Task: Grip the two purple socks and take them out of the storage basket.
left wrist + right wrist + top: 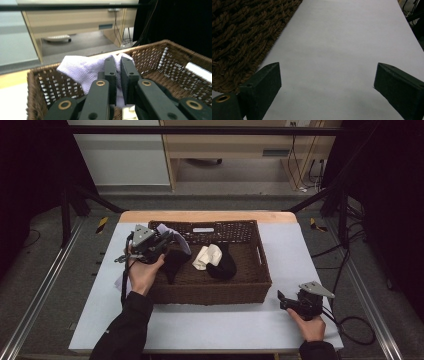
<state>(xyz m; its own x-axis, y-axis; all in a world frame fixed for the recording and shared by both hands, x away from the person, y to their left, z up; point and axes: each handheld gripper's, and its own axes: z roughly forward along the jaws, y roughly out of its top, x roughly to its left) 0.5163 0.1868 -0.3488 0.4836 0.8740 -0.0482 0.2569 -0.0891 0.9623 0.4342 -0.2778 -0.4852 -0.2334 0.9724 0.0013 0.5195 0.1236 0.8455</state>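
My left gripper hangs over the left end of a brown wicker basket, shut on a lavender knitted cloth. In the left gripper view the two black jaws pinch that lavender cloth, with the basket's far wall behind it. A black cloth lies in the basket just below the gripper. A white sock and a black sock lie in the basket's middle. My right gripper rests on the table to the right of the basket, open, with nothing between its jaws.
The basket stands on a white table; its woven side is close on the left in the right gripper view. A pale lavender piece lies on the table by my left wrist. Cables trail off the table's right edge.
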